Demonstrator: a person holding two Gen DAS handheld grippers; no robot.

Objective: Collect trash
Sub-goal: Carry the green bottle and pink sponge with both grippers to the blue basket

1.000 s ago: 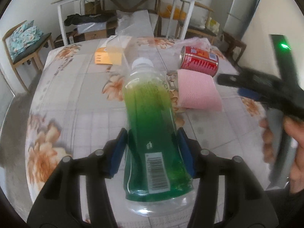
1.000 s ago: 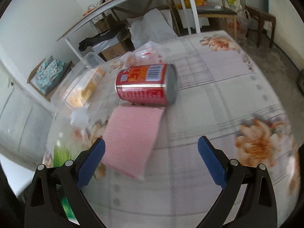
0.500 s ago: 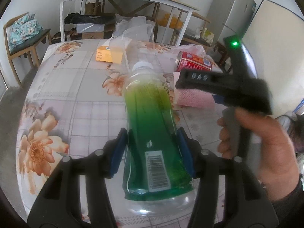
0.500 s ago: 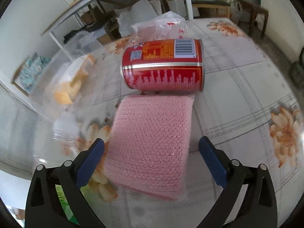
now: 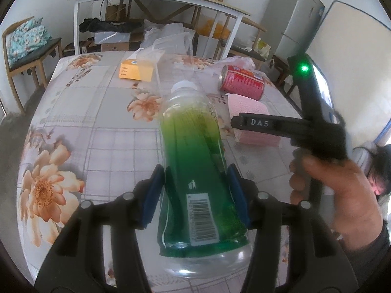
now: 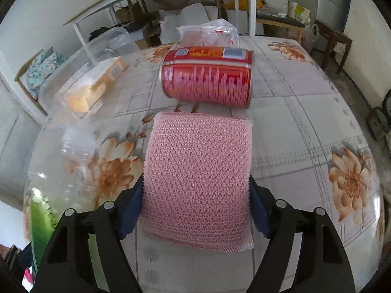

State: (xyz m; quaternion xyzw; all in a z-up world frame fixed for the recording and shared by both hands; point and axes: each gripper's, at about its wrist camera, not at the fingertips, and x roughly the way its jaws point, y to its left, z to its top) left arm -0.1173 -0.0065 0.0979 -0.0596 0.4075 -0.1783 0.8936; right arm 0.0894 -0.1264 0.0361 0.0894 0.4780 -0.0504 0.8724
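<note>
Green bottle (image 5: 198,171) clamped in left jaws, pink sponge (image 6: 198,178) between right jaws, contact unclear

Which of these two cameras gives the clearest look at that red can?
The right wrist view: the red can lies on its side, close and unobstructed, behind the pink mesh pad. The left wrist view shows it small and far off, beyond the green bottle.

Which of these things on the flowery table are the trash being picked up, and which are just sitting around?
Trash for the job:
green bottle, gripped in the left tongs
pink mesh pad, between the right tongs
red can, lying on its side
crumpled plastic bag

Just lying about:
clear box holding an orange packet
chair
fridge
</note>
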